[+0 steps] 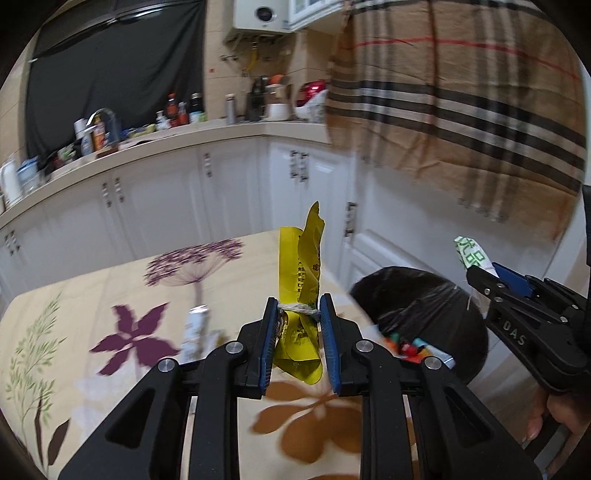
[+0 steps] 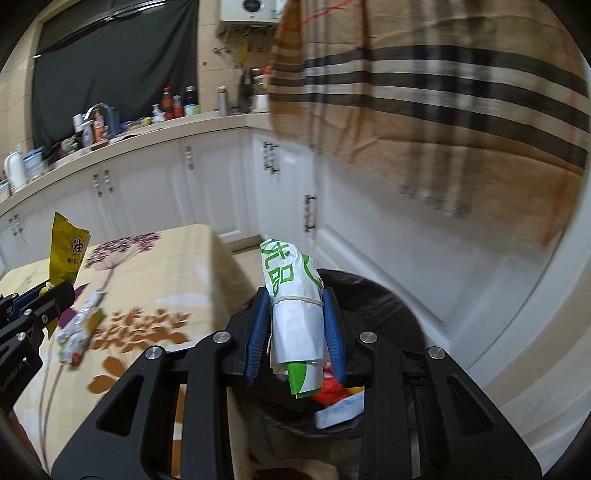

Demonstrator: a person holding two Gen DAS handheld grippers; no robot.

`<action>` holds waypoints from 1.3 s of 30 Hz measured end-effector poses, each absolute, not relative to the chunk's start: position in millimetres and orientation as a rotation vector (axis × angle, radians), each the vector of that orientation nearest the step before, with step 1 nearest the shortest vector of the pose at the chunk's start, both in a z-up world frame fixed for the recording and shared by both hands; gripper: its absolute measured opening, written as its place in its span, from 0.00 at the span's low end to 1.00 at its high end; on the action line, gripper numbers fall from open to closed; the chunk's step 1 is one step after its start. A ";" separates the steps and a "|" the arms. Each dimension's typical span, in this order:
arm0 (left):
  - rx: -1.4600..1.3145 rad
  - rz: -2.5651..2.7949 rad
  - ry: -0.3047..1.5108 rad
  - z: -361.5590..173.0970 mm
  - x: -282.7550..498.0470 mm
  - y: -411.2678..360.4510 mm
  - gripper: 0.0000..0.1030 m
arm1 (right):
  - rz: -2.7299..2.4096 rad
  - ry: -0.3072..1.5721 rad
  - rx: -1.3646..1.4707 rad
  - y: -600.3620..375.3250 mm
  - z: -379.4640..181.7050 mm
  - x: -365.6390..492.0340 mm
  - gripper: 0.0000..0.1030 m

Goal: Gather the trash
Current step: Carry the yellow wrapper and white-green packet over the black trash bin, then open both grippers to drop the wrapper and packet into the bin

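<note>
Kitchen corner. Table (image 1: 110,295) under a cream cloth printed with purple and brown flowers fills the lower left of both views. White cabinet doors (image 1: 229,192) run behind it beneath a beige countertop (image 1: 177,138) crowded with bottles; a faucet (image 1: 105,118) stands at upper left. A dark cloth (image 1: 118,74) covers the window, and a white water heater (image 1: 264,14) hangs at top centre. A plaid fabric (image 1: 461,92) drapes down the upper right, blurred.

Left gripper (image 1: 298,328): jaws clamped on a yellow wrapper (image 1: 301,266) bound with string, held upright above the table.

Right gripper (image 2: 297,325): jaws clamped on a white-and-green paper roll (image 2: 295,295), also tied with string, held over the black-bagged trash bin (image 2: 388,306) beside the table edge. Red and white scraps already lie inside the bin.

1 crumpled silver wrapper (image 2: 79,326) lies on the cloth, near the left gripper.
</note>
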State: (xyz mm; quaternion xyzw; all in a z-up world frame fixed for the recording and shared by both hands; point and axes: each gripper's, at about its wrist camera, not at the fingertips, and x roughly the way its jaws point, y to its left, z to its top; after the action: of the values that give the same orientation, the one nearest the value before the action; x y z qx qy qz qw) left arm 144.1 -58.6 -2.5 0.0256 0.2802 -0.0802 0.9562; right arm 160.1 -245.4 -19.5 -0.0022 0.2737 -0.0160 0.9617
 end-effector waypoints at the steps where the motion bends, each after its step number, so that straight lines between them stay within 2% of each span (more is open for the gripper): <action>1: 0.055 -0.172 0.566 -2.8 145.6 -64.2 0.23 | -0.045 0.551 -0.003 -250.6 -20.0 161.3 0.28; 14: 0.108 -0.251 0.608 -25.9 186.9 -133.0 0.23 | -0.142 0.565 0.019 -294.2 -40.0 179.9 0.28; 35: 0.152 -0.259 0.633 -43.0 217.9 -166.2 0.23 | -0.184 0.596 0.039 -313.3 -65.4 209.1 0.28; 38: 0.162 -0.269 0.647 -44.9 221.8 -169.4 0.26 | -0.188 0.606 0.047 -315.6 -68.3 214.3 0.36; 39: 0.168 -0.275 0.659 -46.6 223.3 -171.1 0.30 | -0.195 0.606 0.048 -316.3 -69.3 215.0 0.39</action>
State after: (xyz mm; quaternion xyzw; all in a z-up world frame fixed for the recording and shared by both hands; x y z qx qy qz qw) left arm 223.3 -171.1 -46.6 0.0819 0.3220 -0.1346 0.9335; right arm 215.0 -316.3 -69.3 0.0237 0.2981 -0.0956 0.9494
